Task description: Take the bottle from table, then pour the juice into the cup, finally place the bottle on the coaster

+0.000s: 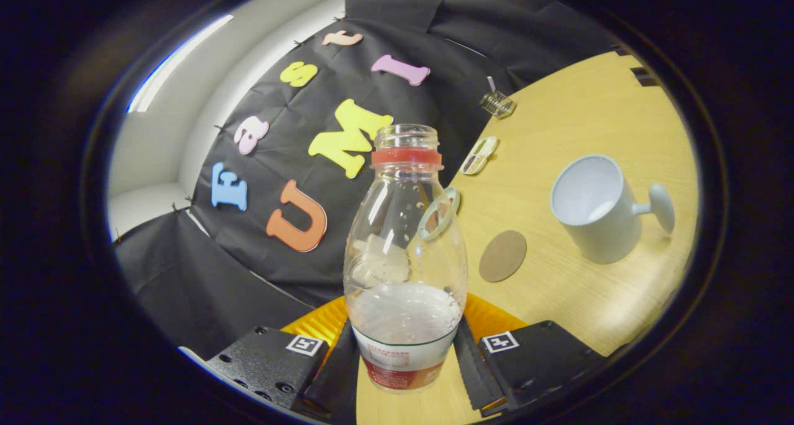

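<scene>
We see the hand-held gripper (404, 357) pinching the clear plastic bottle with red neck ring (404, 257) low down, bottle upright; take step looks done. Next we must tilt it over the white mug (598, 209), beyond the round brown coaster (502, 255) on the wooden worktop (595, 121)
</scene>
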`<act>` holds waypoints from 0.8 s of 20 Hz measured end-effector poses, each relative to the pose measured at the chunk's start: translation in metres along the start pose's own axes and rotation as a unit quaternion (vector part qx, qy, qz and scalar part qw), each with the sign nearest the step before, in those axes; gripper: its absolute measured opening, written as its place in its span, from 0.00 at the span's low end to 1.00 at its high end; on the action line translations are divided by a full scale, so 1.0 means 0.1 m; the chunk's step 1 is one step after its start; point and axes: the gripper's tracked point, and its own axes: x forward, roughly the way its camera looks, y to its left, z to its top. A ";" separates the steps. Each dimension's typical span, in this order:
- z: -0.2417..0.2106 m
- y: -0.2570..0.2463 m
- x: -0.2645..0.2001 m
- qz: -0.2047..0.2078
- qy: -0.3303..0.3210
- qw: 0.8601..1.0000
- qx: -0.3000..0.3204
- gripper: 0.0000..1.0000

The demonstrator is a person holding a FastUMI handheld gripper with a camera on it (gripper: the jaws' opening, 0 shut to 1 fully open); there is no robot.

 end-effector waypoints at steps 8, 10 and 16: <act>-0.06 -0.05 0.03 -0.003 0.036 0.992 0.121 0.78; -0.04 -0.01 -0.01 -0.004 0.037 0.988 0.151 0.78; -0.04 0.10 -0.04 0.016 0.056 0.969 0.242 0.78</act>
